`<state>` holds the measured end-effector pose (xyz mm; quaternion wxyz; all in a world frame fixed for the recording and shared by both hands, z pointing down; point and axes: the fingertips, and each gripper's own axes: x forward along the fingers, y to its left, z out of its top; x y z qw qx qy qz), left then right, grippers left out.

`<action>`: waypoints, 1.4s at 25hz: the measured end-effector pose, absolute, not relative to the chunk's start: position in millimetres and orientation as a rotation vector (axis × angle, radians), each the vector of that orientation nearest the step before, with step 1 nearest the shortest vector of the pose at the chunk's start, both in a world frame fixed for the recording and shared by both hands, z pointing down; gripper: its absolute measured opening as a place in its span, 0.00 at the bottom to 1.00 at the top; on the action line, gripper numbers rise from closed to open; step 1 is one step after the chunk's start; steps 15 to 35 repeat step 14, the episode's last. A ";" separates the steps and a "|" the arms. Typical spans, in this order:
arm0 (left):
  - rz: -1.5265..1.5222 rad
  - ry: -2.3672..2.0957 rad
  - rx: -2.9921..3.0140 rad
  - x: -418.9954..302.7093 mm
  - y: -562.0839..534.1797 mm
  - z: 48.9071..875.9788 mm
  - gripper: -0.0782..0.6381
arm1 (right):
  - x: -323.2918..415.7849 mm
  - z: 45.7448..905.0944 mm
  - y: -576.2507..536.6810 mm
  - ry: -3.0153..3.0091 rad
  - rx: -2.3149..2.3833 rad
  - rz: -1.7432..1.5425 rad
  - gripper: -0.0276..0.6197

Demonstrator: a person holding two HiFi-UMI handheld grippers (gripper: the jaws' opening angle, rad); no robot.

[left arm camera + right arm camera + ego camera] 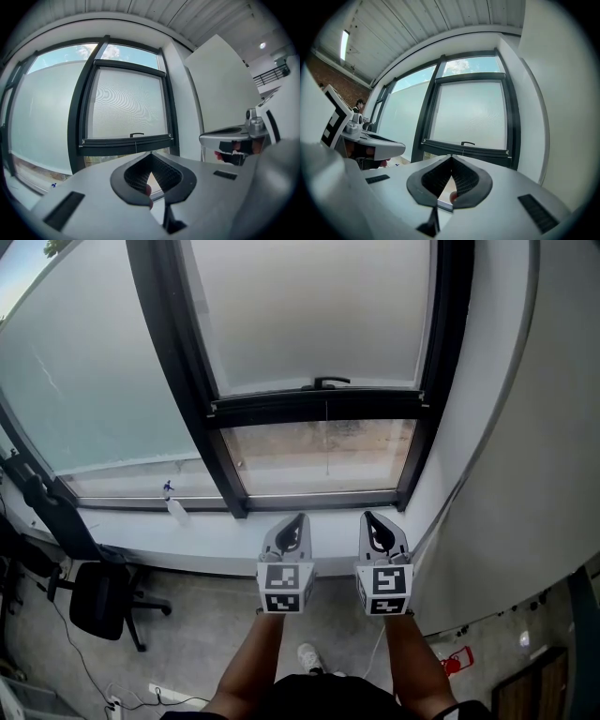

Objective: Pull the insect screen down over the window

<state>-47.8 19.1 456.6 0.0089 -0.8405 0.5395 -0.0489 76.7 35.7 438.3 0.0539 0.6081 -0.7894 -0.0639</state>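
Note:
The pale insect screen [309, 315] covers most of the dark-framed window. Its black bottom bar [319, 407] with a small handle [325, 382] stops above a strip of uncovered glass [319, 456], and a thin cord [326, 444] hangs from the bar. My left gripper [298, 518] and right gripper [369, 517] are side by side below the sill, both shut and empty, well short of the bar. The left gripper view shows the screen [129, 105], the bar [126, 143] and the handle [136, 134] beyond the shut jaws [151, 154]. The right gripper view shows the same bar [464, 150] past its shut jaws [451, 157].
A white sill [187, 531] runs under the window, with a small spray bottle [175, 505] on it at the left. A black office chair [98, 601] stands on the floor lower left. A white wall [525, 474] closes in on the right. A large frosted pane [84, 381] is to the left.

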 end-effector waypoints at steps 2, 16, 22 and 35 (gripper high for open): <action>-0.158 1.686 -2.620 -45.5 23.5 457.3 0.11 | 78.2 439.0 39.4 -2.402 1.849 -0.189 0.05; -0.153 1.730 -2.577 -53.0 24.2 454.0 0.11 | 76.5 433.7 41.9 -2.419 1.823 -0.220 0.05; -0.153 1.730 -2.577 -53.0 24.2 454.0 0.11 | 76.5 433.7 41.9 -2.419 1.823 -0.220 0.05; -0.153 1.730 -2.577 -53.0 24.2 454.0 0.11 | 76.5 433.7 41.9 -2.419 1.823 -0.220 0.05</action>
